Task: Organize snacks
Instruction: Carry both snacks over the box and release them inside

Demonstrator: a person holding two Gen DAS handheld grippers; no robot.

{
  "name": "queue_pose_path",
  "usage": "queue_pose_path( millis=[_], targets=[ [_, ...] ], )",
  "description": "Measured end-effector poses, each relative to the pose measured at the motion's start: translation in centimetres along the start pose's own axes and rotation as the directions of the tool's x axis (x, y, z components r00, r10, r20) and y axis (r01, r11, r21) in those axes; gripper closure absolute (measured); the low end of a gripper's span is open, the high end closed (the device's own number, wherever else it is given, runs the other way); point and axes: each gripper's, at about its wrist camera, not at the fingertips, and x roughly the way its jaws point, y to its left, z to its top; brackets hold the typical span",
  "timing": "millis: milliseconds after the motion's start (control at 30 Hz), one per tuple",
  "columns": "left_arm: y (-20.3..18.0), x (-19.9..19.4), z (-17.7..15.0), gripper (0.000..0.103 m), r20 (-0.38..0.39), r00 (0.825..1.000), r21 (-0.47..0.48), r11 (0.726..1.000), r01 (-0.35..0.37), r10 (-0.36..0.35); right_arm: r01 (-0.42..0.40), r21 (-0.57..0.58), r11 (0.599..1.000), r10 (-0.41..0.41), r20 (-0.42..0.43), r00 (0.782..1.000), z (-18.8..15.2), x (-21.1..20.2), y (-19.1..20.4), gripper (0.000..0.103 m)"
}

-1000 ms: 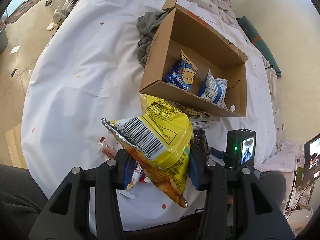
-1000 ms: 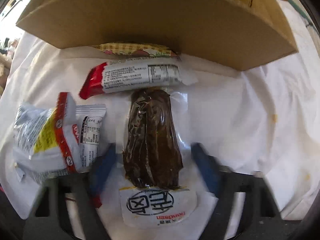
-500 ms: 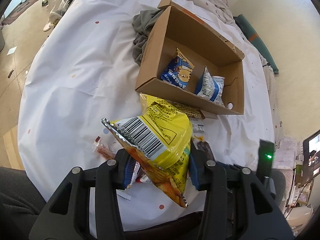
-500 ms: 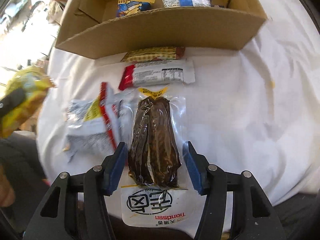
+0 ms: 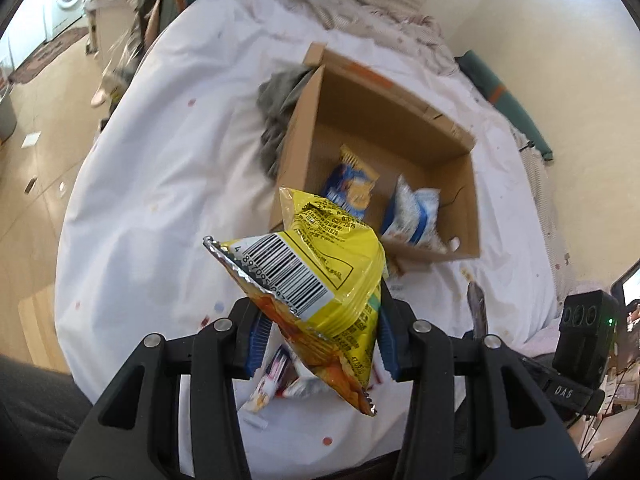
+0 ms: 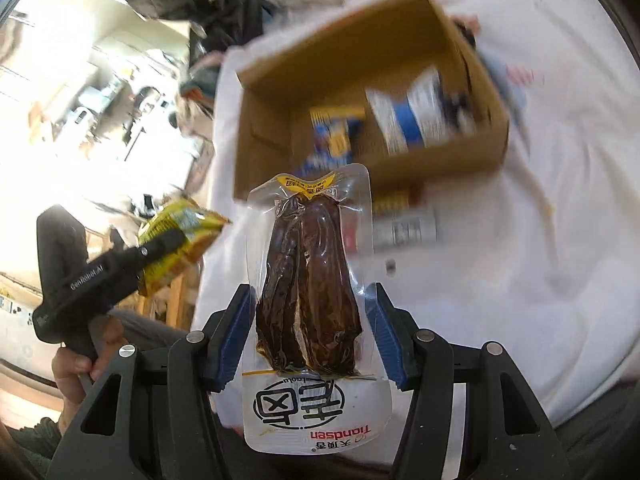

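My left gripper (image 5: pixel 320 342) is shut on a yellow chip bag (image 5: pixel 320 276) and holds it in the air short of an open cardboard box (image 5: pixel 400 120). The box holds a blue and yellow packet (image 5: pixel 352 188) and a white and blue packet (image 5: pixel 414 214). My right gripper (image 6: pixel 310 336) is shut on a clear vacuum pack of dark brown meat (image 6: pixel 308 284), lifted off the bed in front of the box (image 6: pixel 280 92). The left gripper (image 6: pixel 100 276) with the yellow bag (image 6: pixel 180 236) shows at the left of the right wrist view.
The box stands on a white spotted bedsheet (image 5: pixel 160 184). A grey cloth (image 5: pixel 276 116) lies by the box's left wall. Loose snack packets (image 5: pixel 276 380) lie under the left gripper; a red and white bar (image 6: pixel 404 228) lies before the box.
Both grippers have risen with their snacks and moved toward the box. The brown meat pack, lying on the sheet one second ago, is now off the bed.
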Motion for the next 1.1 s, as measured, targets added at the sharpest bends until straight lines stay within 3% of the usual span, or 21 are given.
queue_pose_path(
  millis=[400, 633, 733, 833, 933, 1100],
  targets=[
    [-3.5, 3.0, 7.5, 0.062, 0.033, 0.994, 0.131, 0.986, -0.106, 0.102, 0.01, -0.024, 1.0, -0.007, 0.123, 0.992, 8.5, -0.1, -0.3, 0.043],
    [-5.0, 6.8, 10.3, 0.062, 0.021, 0.996, 0.173, 0.981, -0.09, 0.087, 0.074, -0.039, 0.996, -0.067, 0.165, 0.984, 13.1, 1.4, -1.4, 0.043],
    [-5.0, 8.2, 10.1, 0.062, 0.018, 0.998, 0.184, 0.981, -0.06, 0.058, 0.101, -0.018, 0.995, -0.096, 0.186, 0.978, 13.8, 2.2, -2.5, 0.042],
    [-5.0, 9.3, 9.7, 0.062, 0.022, 0.99, 0.222, 0.965, -0.142, 0.141, 0.091, 0.045, 0.995, -0.098, 0.193, 0.976, 13.8, 2.2, -3.8, 0.042],
    [-4.8, 9.5, 10.0, 0.062, -0.001, 0.995, 0.222, 0.97, -0.097, 0.099, 0.13, 0.025, 0.991, -0.132, 0.217, 0.967, 14.0, 1.9, -3.7, 0.04],
    [-4.5, 11.1, 10.2, 0.061, -0.068, 0.988, 0.195, 0.973, -0.122, 0.137, 0.135, 0.048, 0.99, -0.142, 0.203, 0.969, 14.2, 2.5, -3.8, 0.039]
  ],
)
